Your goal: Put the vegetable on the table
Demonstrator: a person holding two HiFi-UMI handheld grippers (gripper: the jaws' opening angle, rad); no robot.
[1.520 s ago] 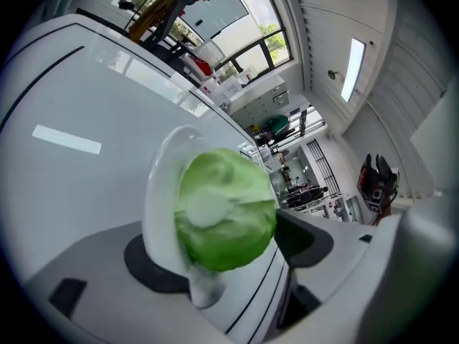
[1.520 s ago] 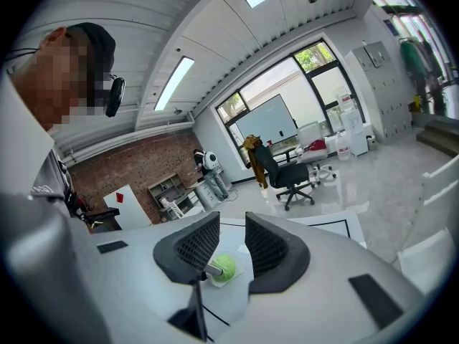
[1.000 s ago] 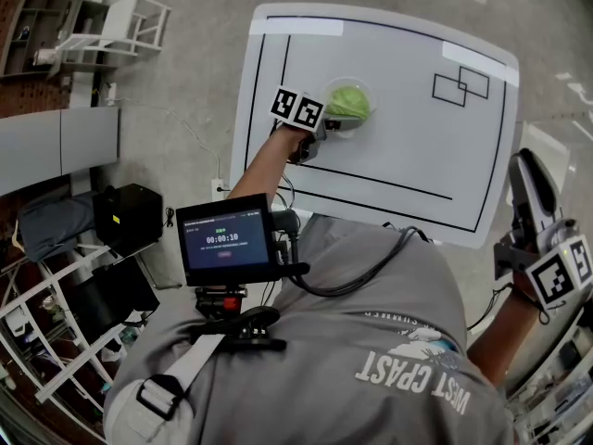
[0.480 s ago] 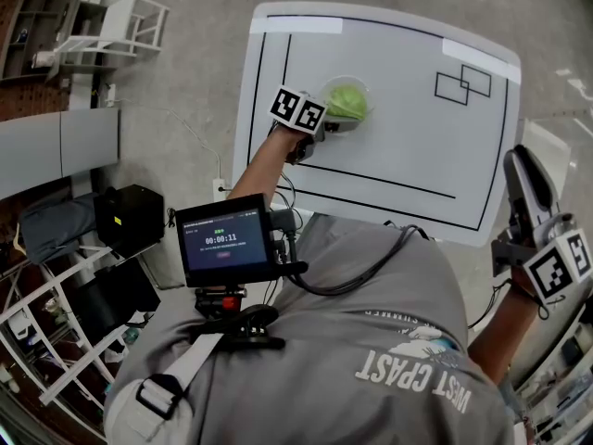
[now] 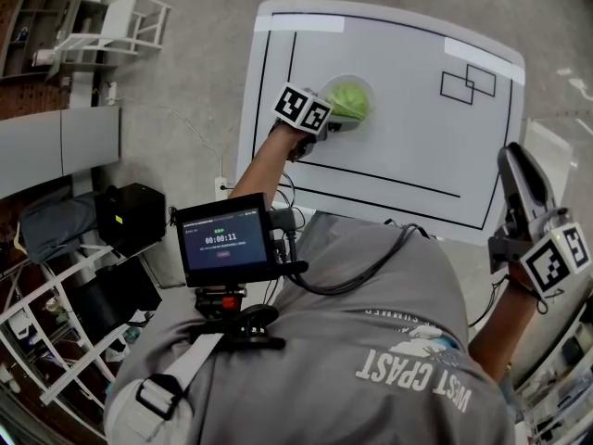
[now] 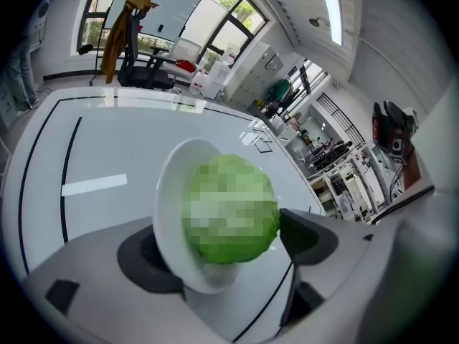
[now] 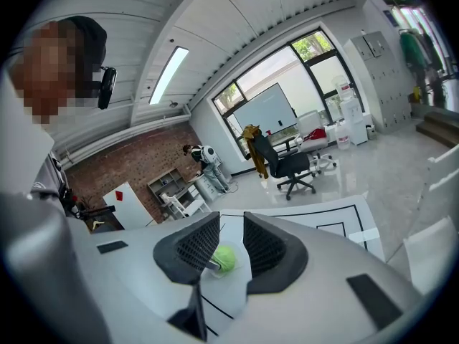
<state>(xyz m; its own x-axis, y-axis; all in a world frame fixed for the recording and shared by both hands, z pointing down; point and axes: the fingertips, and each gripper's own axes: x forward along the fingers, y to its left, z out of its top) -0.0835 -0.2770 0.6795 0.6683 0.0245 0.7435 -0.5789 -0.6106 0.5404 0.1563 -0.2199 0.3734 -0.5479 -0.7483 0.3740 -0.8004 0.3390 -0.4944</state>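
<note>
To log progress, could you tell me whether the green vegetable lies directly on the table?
No, the green vegetable sits inside the white bowl on the table.

Setting: a robotics lab in an open, office-like hall.
Work surface: a white table, marked with black lines and outlined squares, stood at twelve o'clock in the head view.
Floor: bare grey floor surrounded it, with white shelving at ten o'clock.
Walls: in the right gripper view, a brick wall showed at nine o'clock and tall windows at one o'clock.
Furniture: a black office chair stood before the glass.
Equipment: a small timer screen hung on the person's chest.
</note>
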